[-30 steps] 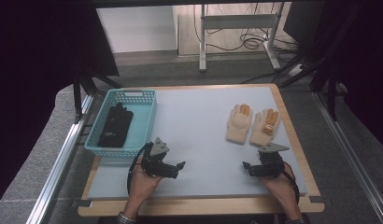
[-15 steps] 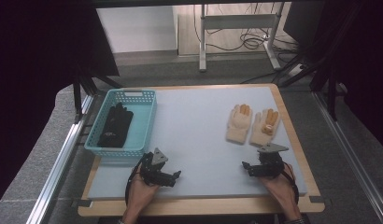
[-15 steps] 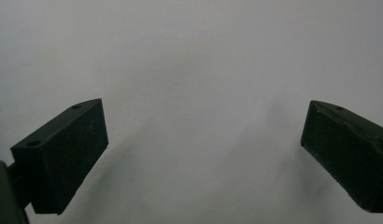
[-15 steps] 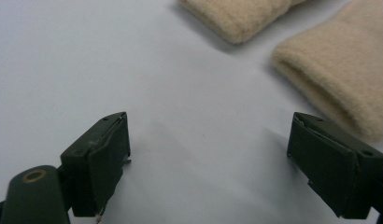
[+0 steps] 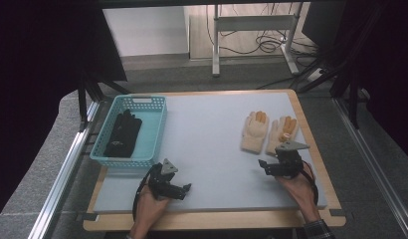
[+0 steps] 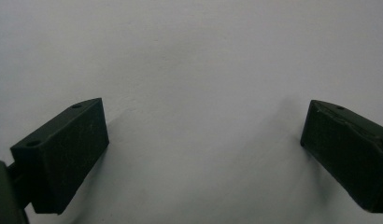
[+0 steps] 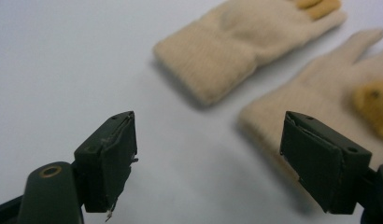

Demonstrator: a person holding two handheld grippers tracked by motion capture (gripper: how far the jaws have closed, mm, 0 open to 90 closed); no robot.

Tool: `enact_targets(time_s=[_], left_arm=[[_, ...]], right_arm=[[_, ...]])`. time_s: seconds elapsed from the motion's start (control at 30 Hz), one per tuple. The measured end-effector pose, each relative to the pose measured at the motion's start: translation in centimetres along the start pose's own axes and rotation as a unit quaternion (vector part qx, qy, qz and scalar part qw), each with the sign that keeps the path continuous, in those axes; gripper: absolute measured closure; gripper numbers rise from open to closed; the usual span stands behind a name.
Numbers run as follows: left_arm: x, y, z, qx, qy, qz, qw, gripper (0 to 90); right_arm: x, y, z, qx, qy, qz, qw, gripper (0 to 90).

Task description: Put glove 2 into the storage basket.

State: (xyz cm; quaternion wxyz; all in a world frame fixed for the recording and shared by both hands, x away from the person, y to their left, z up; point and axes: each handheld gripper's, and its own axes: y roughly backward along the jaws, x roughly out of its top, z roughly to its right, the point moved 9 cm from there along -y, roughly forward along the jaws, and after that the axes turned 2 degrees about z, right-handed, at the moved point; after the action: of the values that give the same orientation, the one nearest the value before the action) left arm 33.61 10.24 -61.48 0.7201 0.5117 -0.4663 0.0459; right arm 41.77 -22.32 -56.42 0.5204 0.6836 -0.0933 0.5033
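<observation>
The right tongs (image 7: 208, 154) gape wide, near the right glove (image 7: 320, 107); bring them low over its cuff, then pinch. Left tongs (image 6: 203, 154), also wide, idle over the worktop (image 5: 212, 129).

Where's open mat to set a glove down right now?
The widest bare stretch of the mat lies between the basket and the cream gloves, running down between the left tool and the right tool. The right edge is crowded by the gloves; black gloves fill the basket.

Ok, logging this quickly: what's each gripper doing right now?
Left gripper: open, holding nothing.
Right gripper: open, holding nothing, near the gloves.
</observation>
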Motion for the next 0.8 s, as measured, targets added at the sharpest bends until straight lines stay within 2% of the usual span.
enact_targets(time_s=[0.17,0.53,0.67,0.8], left_arm=[[0.0,0.0,0.0,0.001,0.0,0.001,1.0,1.1],[0.0,0.0,0.0,0.001,-0.001,0.001,1.0,1.2],[0.0,0.0,0.0,0.001,-0.001,0.001,1.0,1.2],[0.0,0.0,0.0,0.001,-0.001,0.001,1.0,1.2]], right_arm=[[2.1,-0.8,1.3,0.006,-0.002,0.006,1.0,28.8],[6.2,-4.7,3.3,0.01,0.016,-0.002,0.9998,41.2],[7.1,-6.6,3.7,0.008,0.018,-0.012,0.9997,40.8],[7.2,-8.7,4.3,0.004,0.019,-0.023,0.9995,31.9]])
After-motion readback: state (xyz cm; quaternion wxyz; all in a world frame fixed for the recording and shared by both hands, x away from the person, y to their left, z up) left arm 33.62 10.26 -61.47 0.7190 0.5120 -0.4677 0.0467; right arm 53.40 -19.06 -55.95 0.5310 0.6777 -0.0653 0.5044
